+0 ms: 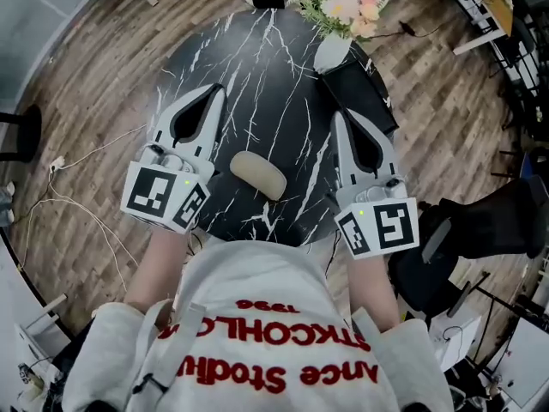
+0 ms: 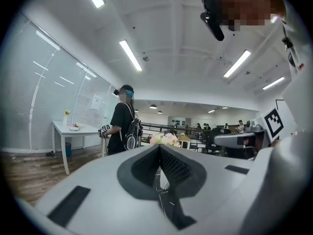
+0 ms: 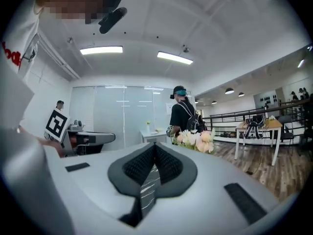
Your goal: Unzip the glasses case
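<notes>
A beige oval glasses case lies zipped near the front edge of the round black marble table. In the head view it sits between my two grippers, and neither gripper touches it. My left gripper is held up left of the case, its jaws meeting at the tips with nothing in them. My right gripper is held up right of the case, also shut and empty. Both gripper views look level across the room: the left gripper and the right gripper show closed tips, and the case is hidden below them.
A white vase of pale flowers stands at the table's far edge, with a black object beside it. Cables trail over the wooden floor at left. A person in black with a backpack stands beyond the table by a white table.
</notes>
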